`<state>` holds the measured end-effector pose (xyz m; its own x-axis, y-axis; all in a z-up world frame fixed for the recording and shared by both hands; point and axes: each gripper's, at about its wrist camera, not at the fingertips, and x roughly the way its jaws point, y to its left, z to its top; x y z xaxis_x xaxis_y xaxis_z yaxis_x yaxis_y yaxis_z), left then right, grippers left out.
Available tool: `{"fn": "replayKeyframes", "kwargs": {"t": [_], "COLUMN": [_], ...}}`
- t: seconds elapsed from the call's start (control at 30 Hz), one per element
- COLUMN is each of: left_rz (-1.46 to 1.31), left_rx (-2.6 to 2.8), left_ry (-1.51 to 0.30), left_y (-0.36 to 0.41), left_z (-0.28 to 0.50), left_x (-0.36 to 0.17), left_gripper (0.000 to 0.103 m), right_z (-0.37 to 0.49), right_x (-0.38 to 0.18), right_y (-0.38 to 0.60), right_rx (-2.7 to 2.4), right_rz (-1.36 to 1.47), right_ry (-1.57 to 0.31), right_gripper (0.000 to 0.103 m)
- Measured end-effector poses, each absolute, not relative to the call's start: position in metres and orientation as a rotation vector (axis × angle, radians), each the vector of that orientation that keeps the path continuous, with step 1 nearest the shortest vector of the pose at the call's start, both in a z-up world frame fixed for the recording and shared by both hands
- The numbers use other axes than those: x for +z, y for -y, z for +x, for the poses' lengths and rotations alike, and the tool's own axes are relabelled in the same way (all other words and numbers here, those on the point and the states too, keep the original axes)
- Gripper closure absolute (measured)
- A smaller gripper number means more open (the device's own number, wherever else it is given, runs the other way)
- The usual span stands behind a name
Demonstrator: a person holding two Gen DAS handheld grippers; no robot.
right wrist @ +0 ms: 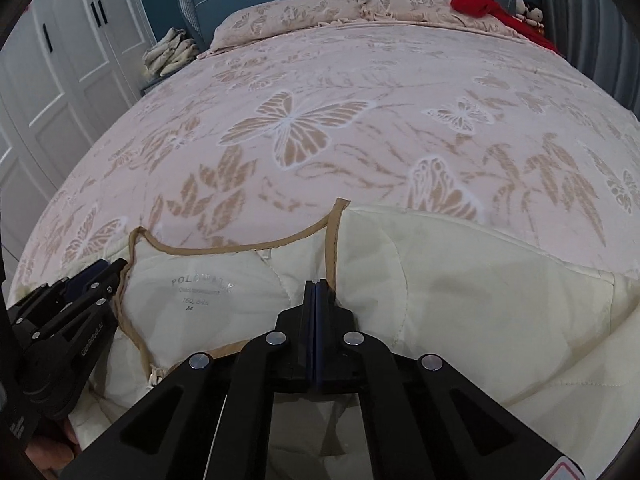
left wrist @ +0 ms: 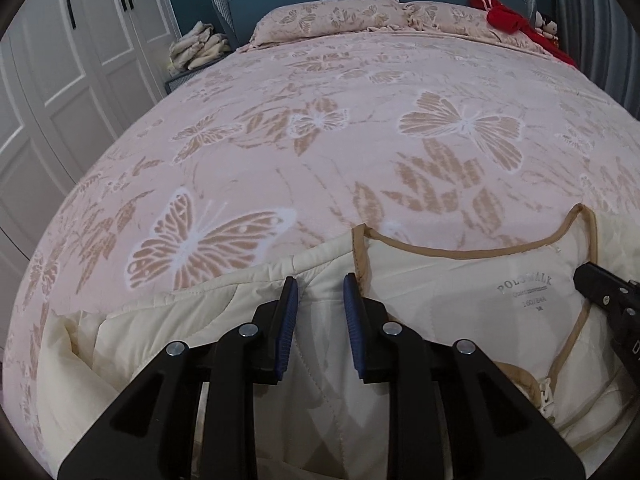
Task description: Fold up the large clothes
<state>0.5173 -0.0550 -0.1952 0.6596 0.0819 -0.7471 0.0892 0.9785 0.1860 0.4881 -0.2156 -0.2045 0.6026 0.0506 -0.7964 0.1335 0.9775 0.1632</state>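
Right gripper (right wrist: 316, 286) (jaws together) over cream jacket (right wrist: 440, 280) beside collar

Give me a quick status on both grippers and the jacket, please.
Left gripper open over the jacket, nothing pinched. Right gripper shut beside the collar trim. Jacket lies open on the bed. Nothing in the way.

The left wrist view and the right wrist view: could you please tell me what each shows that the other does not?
Only the left wrist view shows the left gripper head-on, jaws apart over the cream jacket. Only the right wrist view shows the right gripper from behind, jaws shut beside the tan collar trim. Both share the size label, the butterfly bedspread and the red cloth.
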Motion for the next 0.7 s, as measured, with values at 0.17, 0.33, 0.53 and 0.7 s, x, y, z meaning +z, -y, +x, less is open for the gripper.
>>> {"fn": "replayKeyframes", "kwargs": {"t": [0.17, 0.33, 0.53, 0.7], "left_rz": [0.239, 0.235, 0.222, 0.188], "left_rx": [0.020, 0.026, 0.028, -0.007], "left_ry": [-0.828, -0.817, -0.808, -0.859], "left_y": [0.060, 0.059, 0.058, 0.050], "left_z": [0.515, 0.516, 0.516, 0.514], "left_x": [-0.199, -0.200, -0.203, -0.189], "left_gripper": [0.080, 0.080, 0.080, 0.071], "right_z": [0.490, 0.490, 0.489, 0.488], "right_x": [-0.206, -0.206, -0.208, -0.199], "right_y": [0.201, 0.199, 0.200, 0.215], "right_rx": [-0.091, -0.107, -0.104, -0.039], "right_rz": [0.114, 0.087, 0.093, 0.216], "right_ry": [-0.903, -0.886, -0.866, -0.907], "right_gripper": [0.103, 0.103, 0.103, 0.103]}}
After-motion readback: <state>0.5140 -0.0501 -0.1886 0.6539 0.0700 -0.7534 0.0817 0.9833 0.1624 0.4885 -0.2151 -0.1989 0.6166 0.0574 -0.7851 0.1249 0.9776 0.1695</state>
